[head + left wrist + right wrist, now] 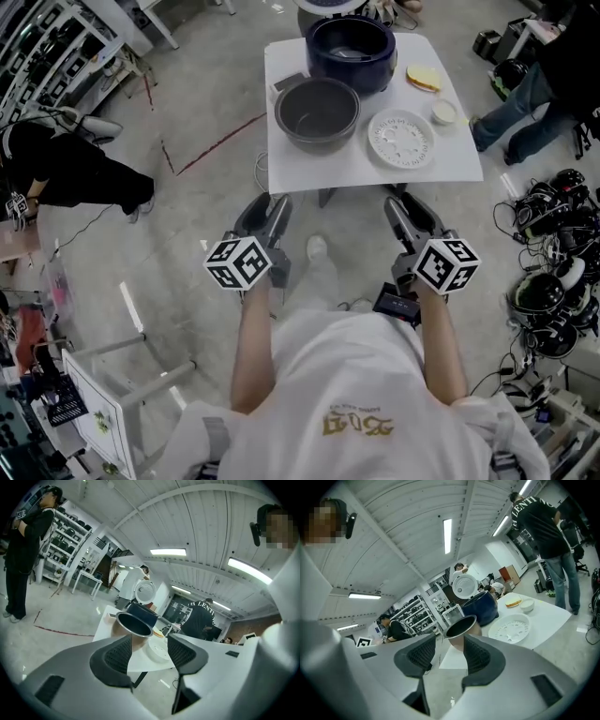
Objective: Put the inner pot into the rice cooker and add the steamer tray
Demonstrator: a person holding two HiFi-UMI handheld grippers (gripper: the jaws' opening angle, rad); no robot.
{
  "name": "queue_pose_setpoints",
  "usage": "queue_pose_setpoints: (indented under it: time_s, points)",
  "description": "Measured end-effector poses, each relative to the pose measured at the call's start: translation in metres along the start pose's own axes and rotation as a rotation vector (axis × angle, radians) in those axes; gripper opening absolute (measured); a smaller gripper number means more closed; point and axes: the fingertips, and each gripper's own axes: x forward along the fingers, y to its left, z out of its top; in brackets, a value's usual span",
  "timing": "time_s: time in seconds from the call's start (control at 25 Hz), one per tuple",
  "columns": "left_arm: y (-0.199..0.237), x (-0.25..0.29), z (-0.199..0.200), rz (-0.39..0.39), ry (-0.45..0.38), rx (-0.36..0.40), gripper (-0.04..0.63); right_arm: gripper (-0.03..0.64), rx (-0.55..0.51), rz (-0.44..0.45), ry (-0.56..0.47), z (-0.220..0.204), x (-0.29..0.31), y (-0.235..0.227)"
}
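Observation:
The grey metal inner pot (317, 112) stands empty at the near left of a white table (375, 173). Behind it is the dark blue rice cooker (351, 52), lid up and hollow. The white perforated steamer tray (400, 138) lies to the pot's right. My left gripper (265, 214) and right gripper (408, 211) hover short of the table's near edge, both open and empty. In the left gripper view the pot (133, 623) shows beyond the left gripper (149, 641). In the right gripper view the pot (461, 626), cooker (480, 607) and tray (511, 629) lie ahead of the right gripper (449, 639).
A small white bowl (444, 112) and a yellow sponge-like piece (424, 77) sit at the table's far right. A person in black (56, 169) crouches at the left, another person (534, 94) stands at the right. Headsets and cables (553, 281) are heaped on the floor at the right.

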Motion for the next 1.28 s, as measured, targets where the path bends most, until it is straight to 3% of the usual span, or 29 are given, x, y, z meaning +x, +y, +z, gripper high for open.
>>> queue_pose_setpoints:
  time_s: [0.52, 0.88, 1.28]
  points:
    - [0.117, 0.16, 0.079, -0.045, 0.124, 0.032, 0.232, 0.179, 0.041, -0.147, 0.027, 0.04, 0.169, -0.045]
    - [0.154, 0.23, 0.07, -0.098, 0.255, 0.029, 0.232, 0.178, 0.114, -0.257, 0.061, 0.029, 0.219, -0.086]
    - [0.172, 0.262, 0.053, -0.143, 0.352, -0.005, 0.232, 0.178, 0.165, -0.334, 0.095, 0.014, 0.245, -0.109]
